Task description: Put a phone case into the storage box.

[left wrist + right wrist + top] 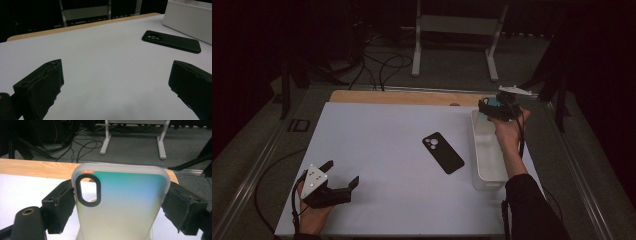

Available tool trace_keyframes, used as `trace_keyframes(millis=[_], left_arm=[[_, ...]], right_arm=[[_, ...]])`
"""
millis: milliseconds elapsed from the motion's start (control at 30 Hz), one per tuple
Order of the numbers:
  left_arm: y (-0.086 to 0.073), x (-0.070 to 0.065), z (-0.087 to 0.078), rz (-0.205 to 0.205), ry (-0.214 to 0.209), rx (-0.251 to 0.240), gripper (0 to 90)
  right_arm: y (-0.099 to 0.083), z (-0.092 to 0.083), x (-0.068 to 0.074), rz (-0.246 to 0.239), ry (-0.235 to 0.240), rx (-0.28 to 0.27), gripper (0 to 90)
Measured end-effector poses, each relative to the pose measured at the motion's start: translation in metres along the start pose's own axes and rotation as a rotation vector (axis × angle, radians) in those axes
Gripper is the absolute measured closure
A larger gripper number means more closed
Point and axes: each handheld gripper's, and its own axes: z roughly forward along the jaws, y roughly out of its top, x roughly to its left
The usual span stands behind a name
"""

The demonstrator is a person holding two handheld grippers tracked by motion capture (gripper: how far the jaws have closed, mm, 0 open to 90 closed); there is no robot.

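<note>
- Translucent phone case, frosted with a blue-green tint, sat clamped by its long edges between the right gripper's fingers, above the far end of the white bin.
- White bin lay along the tabletop's right edge.
- Black phone case lay flat just left of the bin, camera cutout toward the far side.
- Left gripper rested near the front left corner, fingers spread with nothing between them and bare surface ahead.
</note>
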Motion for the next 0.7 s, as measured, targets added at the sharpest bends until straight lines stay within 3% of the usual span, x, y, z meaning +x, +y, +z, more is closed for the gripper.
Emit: trace_keyframes(millis=[367,700], left_arm=[[0.0,-0.001,0.001,0.004,-0.003,0.003,0.5],[0.0,-0.001,0.0,0.002,-0.003,0.0,0.5]], right_arm=[[-0.009,0.015,0.003,0.009,0.002,0.044,17.0],[-0.015,0.024,0.002,0.01,-0.027,0.079,16.9]])
